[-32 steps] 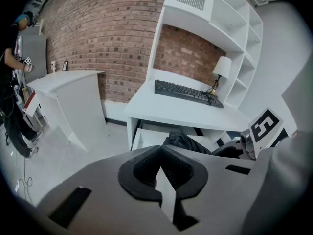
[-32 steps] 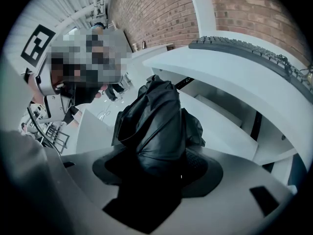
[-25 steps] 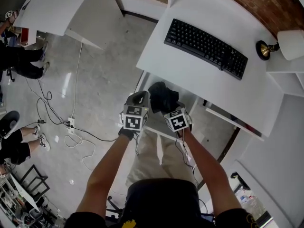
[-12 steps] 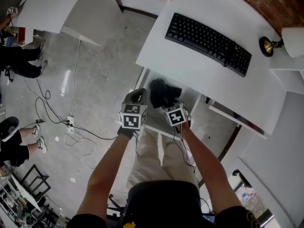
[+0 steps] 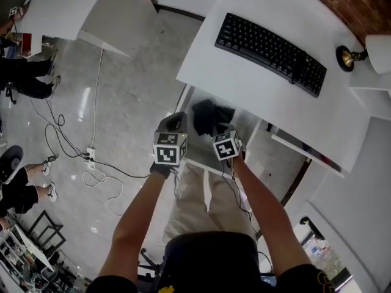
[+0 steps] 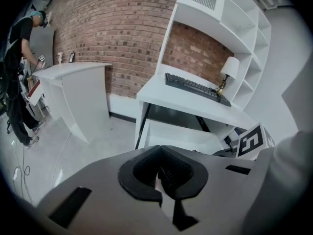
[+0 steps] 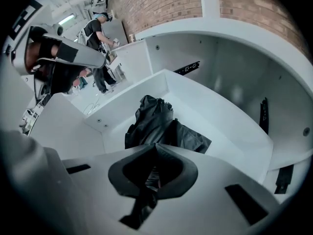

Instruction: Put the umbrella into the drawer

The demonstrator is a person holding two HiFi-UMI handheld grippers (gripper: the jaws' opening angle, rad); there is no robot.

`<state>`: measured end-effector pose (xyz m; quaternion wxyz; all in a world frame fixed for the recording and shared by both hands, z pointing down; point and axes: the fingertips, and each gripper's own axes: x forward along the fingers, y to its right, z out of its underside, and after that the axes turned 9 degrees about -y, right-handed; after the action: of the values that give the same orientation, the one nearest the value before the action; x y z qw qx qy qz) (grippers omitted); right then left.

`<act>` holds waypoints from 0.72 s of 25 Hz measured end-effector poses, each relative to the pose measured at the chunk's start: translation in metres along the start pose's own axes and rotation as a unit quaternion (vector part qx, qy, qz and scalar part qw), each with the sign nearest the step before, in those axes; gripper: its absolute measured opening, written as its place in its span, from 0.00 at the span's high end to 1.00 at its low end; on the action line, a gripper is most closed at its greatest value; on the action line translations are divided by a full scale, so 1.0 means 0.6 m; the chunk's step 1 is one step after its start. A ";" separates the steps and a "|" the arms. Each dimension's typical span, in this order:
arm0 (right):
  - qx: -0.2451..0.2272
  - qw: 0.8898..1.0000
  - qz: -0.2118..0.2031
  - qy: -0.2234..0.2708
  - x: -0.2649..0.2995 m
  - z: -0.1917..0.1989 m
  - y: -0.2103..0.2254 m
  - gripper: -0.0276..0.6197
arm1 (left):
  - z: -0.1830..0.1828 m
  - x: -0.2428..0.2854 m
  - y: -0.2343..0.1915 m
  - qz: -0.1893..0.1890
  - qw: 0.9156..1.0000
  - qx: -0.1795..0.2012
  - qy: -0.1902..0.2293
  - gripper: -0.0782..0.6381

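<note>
since the black umbrella (image 5: 209,118) already lies inside the open drawer (image 7: 220,116) under the tabletop (image 5: 238,78), the right tool (image 7: 155,153) has just closed, pressed together over its near end with dark cloth showing in the slit; whether it pinches that cloth i cannot tell. the left tool (image 6: 159,168), pressed together and empty, hangs by the drawer's left front corner. walls hem the umbrella sideways; free room lies upward.
</note>
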<state>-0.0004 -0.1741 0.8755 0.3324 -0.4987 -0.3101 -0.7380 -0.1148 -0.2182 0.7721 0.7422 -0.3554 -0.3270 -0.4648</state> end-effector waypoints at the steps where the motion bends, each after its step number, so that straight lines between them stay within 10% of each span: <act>1: -0.001 1.000 0.000 -0.003 0.001 0.001 0.000 0.96 | 0.002 -0.001 0.000 0.000 1.000 -0.002 0.000 0.87; 18: 0.002 1.000 0.004 -0.012 0.002 0.001 0.000 0.96 | 0.009 -0.001 0.001 0.001 1.000 -0.002 -0.003 0.87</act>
<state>-0.0002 -0.1738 0.8770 0.3329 -0.5078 -0.3135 -0.7301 -0.1154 -0.2131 0.7745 0.7410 -0.3586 -0.3279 -0.4634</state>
